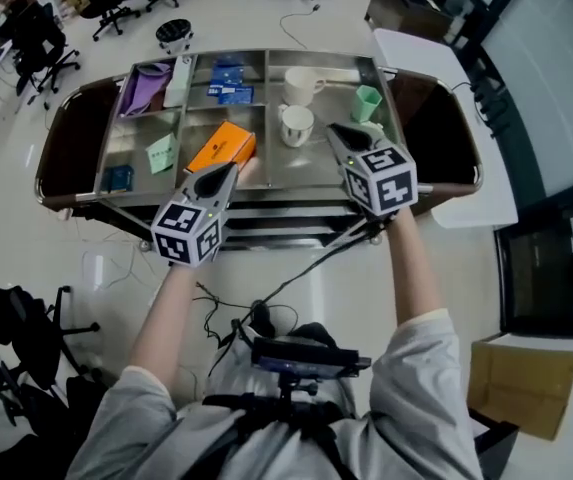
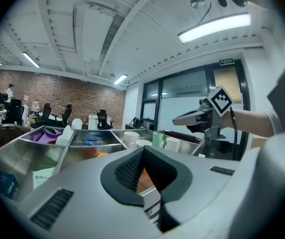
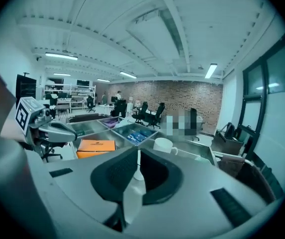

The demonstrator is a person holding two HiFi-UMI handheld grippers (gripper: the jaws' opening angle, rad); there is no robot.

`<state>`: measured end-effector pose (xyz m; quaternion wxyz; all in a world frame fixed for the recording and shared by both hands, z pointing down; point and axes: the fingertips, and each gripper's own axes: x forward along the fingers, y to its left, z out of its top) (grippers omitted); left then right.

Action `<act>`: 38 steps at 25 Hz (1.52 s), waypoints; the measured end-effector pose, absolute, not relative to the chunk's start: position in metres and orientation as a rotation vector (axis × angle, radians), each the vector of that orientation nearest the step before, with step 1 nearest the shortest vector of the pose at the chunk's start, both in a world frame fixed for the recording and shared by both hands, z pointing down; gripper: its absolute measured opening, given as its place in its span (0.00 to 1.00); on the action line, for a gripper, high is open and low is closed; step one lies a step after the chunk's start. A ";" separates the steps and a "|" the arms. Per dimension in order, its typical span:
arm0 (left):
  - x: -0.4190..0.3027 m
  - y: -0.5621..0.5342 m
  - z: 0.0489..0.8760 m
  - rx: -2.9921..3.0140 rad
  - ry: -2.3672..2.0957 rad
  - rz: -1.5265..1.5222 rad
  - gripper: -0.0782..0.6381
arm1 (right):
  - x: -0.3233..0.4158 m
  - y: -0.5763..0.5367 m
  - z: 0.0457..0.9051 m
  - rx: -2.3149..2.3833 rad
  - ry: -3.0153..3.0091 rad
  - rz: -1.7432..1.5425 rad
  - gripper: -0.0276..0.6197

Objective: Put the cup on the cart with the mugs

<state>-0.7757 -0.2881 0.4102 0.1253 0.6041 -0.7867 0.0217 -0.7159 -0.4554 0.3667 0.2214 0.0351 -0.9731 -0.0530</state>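
Observation:
The steel cart [image 1: 84, 200] stands in front of me. Two white mugs [image 1: 303, 85] [image 1: 296, 125] sit in its right middle compartments. A green cup [image 1: 367, 102] and a white cup [image 1: 373, 128] stand in the far right compartment. In the left gripper view they line up as mugs [image 2: 131, 137], green cup [image 2: 158, 139] and white cup [image 2: 172, 144]. My right gripper [image 1: 332, 130] hovers just left of the white cup, apart from it, jaws together and empty [image 3: 136, 154]. My left gripper [image 1: 232, 170] points at an orange box [image 1: 222, 146], its jaws also together and empty [image 2: 143, 152].
Other compartments hold a purple cloth [image 1: 146, 86], blue packets [image 1: 228, 80], a green card [image 1: 162, 154] and a dark blue box [image 1: 118, 177]. A white table [image 1: 466, 118] stands right of the cart. Office chairs [image 1: 46, 53] and cables [image 1: 226, 313] are on the floor.

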 end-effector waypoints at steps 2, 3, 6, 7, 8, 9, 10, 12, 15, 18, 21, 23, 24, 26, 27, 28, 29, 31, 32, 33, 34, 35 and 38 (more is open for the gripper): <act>-0.768 -0.278 0.413 1.734 -2.308 0.062 0.11 | -0.691 -0.453 0.361 0.107 -2.746 -0.078 0.06; -0.763 -0.273 0.413 1.721 -2.319 0.065 0.11 | -0.678 -0.452 0.360 0.108 -2.771 -0.037 0.06; -0.745 -0.258 0.416 1.669 -2.357 0.072 0.11 | -0.637 -0.448 0.368 0.116 -2.825 0.062 0.06; -0.736 -0.253 0.419 1.649 -2.367 0.069 0.11 | -0.622 -0.447 0.372 0.120 -2.831 0.081 0.06; -0.725 -0.248 0.421 1.631 -2.377 0.072 0.11 | -0.607 -0.446 0.378 0.125 -2.832 0.094 0.06; -0.714 -0.243 0.424 1.615 -2.387 0.083 0.11 | -0.592 -0.444 0.385 0.131 -2.830 0.109 0.06; -0.705 -0.237 0.426 1.601 -2.396 0.101 0.11 | -0.578 -0.442 0.393 0.138 -2.828 0.130 0.06; -0.687 -0.225 0.433 1.567 -2.407 0.126 0.11 | -0.550 -0.437 0.413 0.154 -2.814 0.190 0.06; -0.662 -0.206 0.444 1.526 -2.409 0.135 0.11 | -0.509 -0.429 0.437 0.179 -2.783 0.234 0.06; -0.643 -0.185 0.449 1.486 -2.424 0.139 0.11 | -0.478 -0.425 0.451 0.208 -2.771 0.272 0.06; -0.629 -0.168 0.452 1.455 -2.437 0.125 0.11 | -0.454 -0.420 0.458 0.231 -2.766 0.288 0.06; -0.619 -0.160 0.455 1.444 -2.441 0.121 0.11 | -0.443 -0.415 0.460 0.234 -2.762 0.271 0.06; -0.615 -0.157 0.456 1.440 -2.443 0.121 0.11 | -0.438 -0.413 0.461 0.234 -2.760 0.262 0.06; -0.607 -0.150 0.457 1.430 -2.447 0.117 0.11 | -0.430 -0.412 0.463 0.237 -2.757 0.252 0.05; -0.604 -0.147 0.458 1.424 -2.449 0.115 0.11 | -0.426 -0.411 0.463 0.239 -2.755 0.251 0.05; -0.601 -0.144 0.458 1.419 -2.451 0.113 0.11 | -0.423 -0.410 0.465 0.242 -2.753 0.247 0.05; -0.598 -0.141 0.459 1.415 -2.453 0.111 0.11 | -0.420 -0.409 0.466 0.245 -2.751 0.243 0.05; -0.594 -0.136 0.460 1.408 -2.457 0.109 0.11 | -0.414 -0.408 0.469 0.252 -2.746 0.236 0.05; -0.592 -0.134 0.461 1.405 -2.459 0.108 0.11 | -0.412 -0.407 0.470 0.255 -2.745 0.234 0.05; -0.590 -0.133 0.461 1.403 -2.461 0.107 0.11 | -0.410 -0.406 0.471 0.258 -2.744 0.233 0.05; -0.588 -0.131 0.461 1.401 -2.462 0.107 0.11 | -0.408 -0.406 0.472 0.261 -2.745 0.232 0.05; -0.586 -0.130 0.461 1.398 -2.463 0.106 0.11 | -0.405 -0.406 0.472 0.263 -2.746 0.232 0.05; -0.580 -0.127 0.461 1.389 -2.470 0.105 0.11 | -0.401 -0.405 0.473 0.258 -2.748 0.232 0.05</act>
